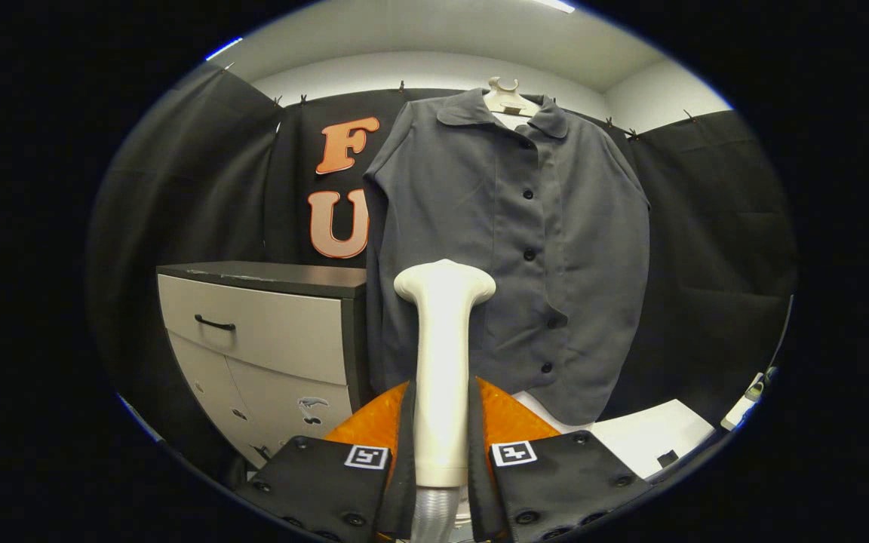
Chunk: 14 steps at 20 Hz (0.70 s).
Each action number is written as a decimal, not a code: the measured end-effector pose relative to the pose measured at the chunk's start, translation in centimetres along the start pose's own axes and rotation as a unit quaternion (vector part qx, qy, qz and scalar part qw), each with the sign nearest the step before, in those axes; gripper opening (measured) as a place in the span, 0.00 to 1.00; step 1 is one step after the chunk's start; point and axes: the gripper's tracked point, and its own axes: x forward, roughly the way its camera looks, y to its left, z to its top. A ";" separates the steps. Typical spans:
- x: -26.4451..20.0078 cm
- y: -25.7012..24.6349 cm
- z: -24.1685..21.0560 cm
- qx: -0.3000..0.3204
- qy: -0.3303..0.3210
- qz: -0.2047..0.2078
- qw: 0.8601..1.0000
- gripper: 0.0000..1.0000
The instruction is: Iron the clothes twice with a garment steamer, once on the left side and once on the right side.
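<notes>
A white garment steamer [442, 362] stands upright between my fingers, its handle pressed from both sides and its wide head up at the top. My gripper [440, 452] is shut on that handle; a grey hose leaves the steamer's lower end. Beyond the steamer head hangs a dark grey buttoned shirt [510, 249] on a pale hanger [508, 98], front facing me. The steamer head lies over the shirt's lower left part, and I cannot tell whether it touches the cloth.
A grey cabinet [268, 339] with a dark top and a black drawer handle stands left of the shirt. An orange round surface [514, 418] lies just beyond my fingers. A white flat board [653, 434] sits at the lower right.
</notes>
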 end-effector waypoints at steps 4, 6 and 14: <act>-0.3 0.0 -0.4 0.000 0.004 -0.001 1.000 0.36; -0.5 0.1 -0.3 0.003 0.002 -0.001 1.000 0.36; -3.4 -0.3 4.3 0.000 -0.052 -0.005 0.999 0.36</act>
